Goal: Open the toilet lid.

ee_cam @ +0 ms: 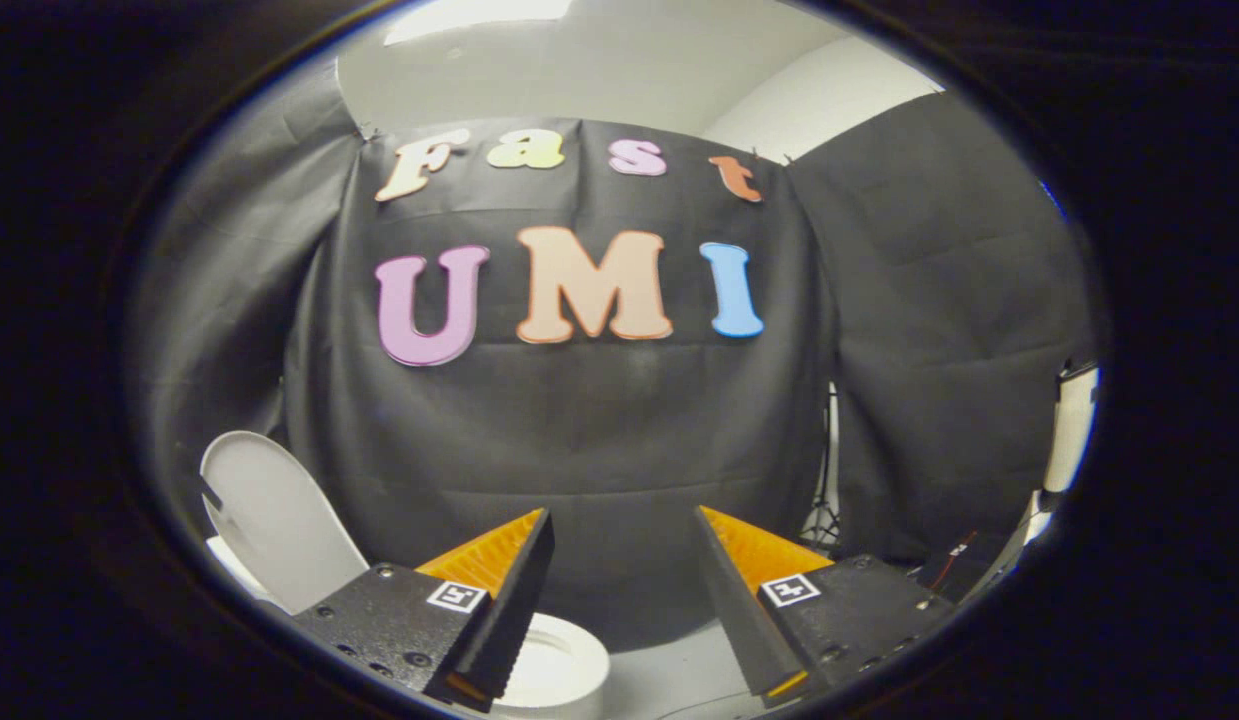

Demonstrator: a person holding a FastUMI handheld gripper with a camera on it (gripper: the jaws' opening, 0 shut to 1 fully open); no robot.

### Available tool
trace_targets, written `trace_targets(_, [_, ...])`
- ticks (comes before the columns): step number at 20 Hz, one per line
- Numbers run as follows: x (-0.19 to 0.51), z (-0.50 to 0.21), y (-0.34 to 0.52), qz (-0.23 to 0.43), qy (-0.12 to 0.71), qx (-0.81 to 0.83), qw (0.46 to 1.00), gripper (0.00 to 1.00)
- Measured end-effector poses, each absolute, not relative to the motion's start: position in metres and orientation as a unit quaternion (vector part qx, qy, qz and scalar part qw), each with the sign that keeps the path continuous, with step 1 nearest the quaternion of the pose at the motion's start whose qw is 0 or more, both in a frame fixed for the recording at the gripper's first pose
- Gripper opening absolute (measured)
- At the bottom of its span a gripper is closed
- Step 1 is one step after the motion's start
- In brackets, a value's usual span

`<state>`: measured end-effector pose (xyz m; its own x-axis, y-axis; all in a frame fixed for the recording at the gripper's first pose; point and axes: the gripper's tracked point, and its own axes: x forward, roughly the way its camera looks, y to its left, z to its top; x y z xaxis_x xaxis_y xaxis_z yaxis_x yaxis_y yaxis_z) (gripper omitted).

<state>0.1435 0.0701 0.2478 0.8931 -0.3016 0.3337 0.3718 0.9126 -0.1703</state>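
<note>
- While the gripper (624, 545) is hovering in the air, its two fingers are standing wide apart and are gripping nothing; only the dark booth cloth is showing between them.
- Just under the left finger, a round white object (559, 668) is peeking out; I cannot tell what it is.
- To the left of the fingers and a little beyond them, the toilet lid (274, 515) is standing raised, tilting back to the left, its long axis running from its low end up to the rounded top.
- Below it, a bit of the white toilet (229, 562) is showing.
- I judge the lid is already open, so the gripper is probably staying clear of it on purpose.
</note>
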Motion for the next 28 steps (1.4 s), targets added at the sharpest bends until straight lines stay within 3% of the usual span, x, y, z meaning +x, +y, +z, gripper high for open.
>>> trace_targets(6, [0.134, 0.231, 0.015, -0.184, -0.126, -0.092, 0.971, 0.83])
trace_targets(10, [0.139, 0.218, 0.004, -0.143, -0.105, -0.077, 0.981, 0.79])
trace_targets(14, [0.152, 0.202, -0.007, -0.103, -0.069, -0.062, 0.99, 0.62])
trace_targets(18, [0.16, 0.178, 0.009, -0.004, -0.017, -0.063, 0.998, 0.49])
trace_targets(23, [0.163, 0.159, 0.014, 0.09, 0.054, -0.089, 0.99, 0.41])
trace_targets(28, [0.158, 0.152, 0.023, 0.192, 0.087, -0.1, 0.972, 0.49])
